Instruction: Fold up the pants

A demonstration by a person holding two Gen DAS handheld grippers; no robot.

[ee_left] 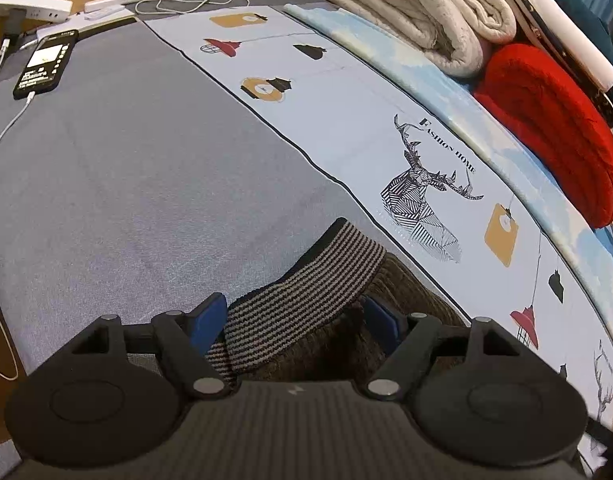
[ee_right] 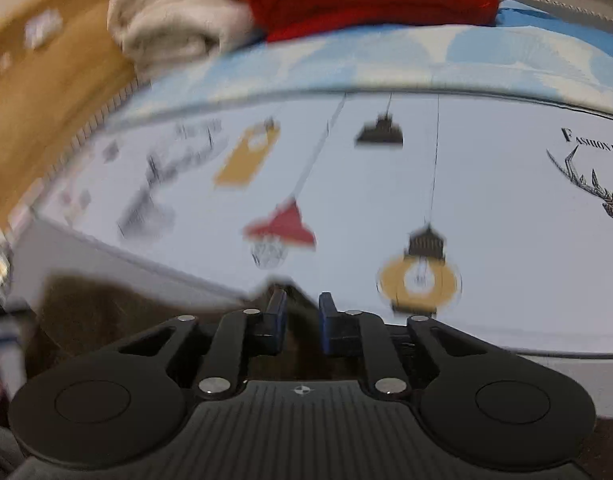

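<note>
Left gripper (ee_left: 296,318): spread wide, striped waistband of the dark brown corduroy pants (ee_left: 306,300) lying between the blue pads, on the grey bed sheet (ee_left: 126,180). One black phone (ee_left: 46,64) far left, charging. One cream folded blanket (ee_left: 418,12), one red knit (ee_left: 546,128) at right. Right gripper (ee_right: 302,320): narrowed onto brown pants fabric (ee_right: 302,344); contact unclear, blurred.

Open grey sheet (ee_left: 118,184) ahead-left, phone (ee_left: 45,64) at far corner, folded blankets (ee_left: 422,12) right
</note>
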